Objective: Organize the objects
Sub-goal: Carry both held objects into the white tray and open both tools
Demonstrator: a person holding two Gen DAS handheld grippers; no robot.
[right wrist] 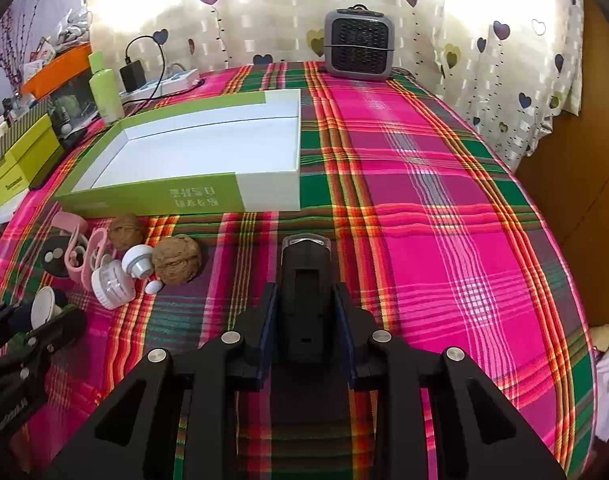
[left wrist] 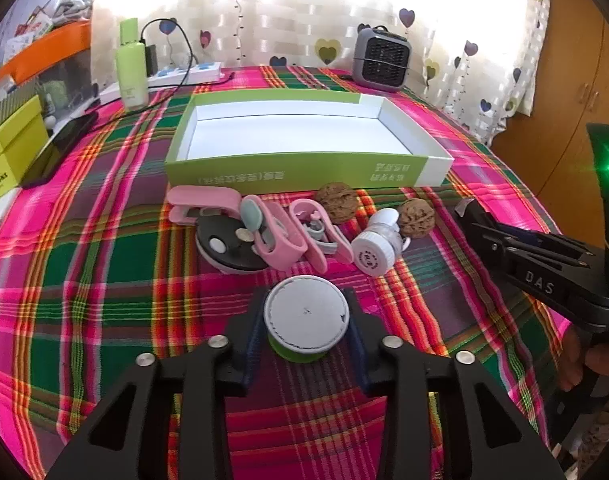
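Observation:
My left gripper (left wrist: 307, 306) is shut on a small round green tub with a white lid (left wrist: 304, 322), held just above the plaid tablecloth. My right gripper (right wrist: 305, 294) is shut on a black oblong device (right wrist: 305, 264) that points toward the far side. In the left wrist view this device's tip (left wrist: 466, 210) shows at the right. An open green-and-white box (left wrist: 304, 168) lies beyond, nothing in it. In front of it are two walnuts (left wrist: 337, 202) (left wrist: 416, 216), a white jar (left wrist: 374, 254), pink clips (left wrist: 280, 240) and a black disc with coins (left wrist: 228, 250).
At the back stand a green bottle (left wrist: 131, 64), a power strip with a charger (left wrist: 184, 72) and a grey heater (left wrist: 380, 58). Yellow-green boxes (left wrist: 12, 148) and a dark phone (left wrist: 60, 148) lie at the left edge. A wooden cabinet (left wrist: 564, 92) is on the right.

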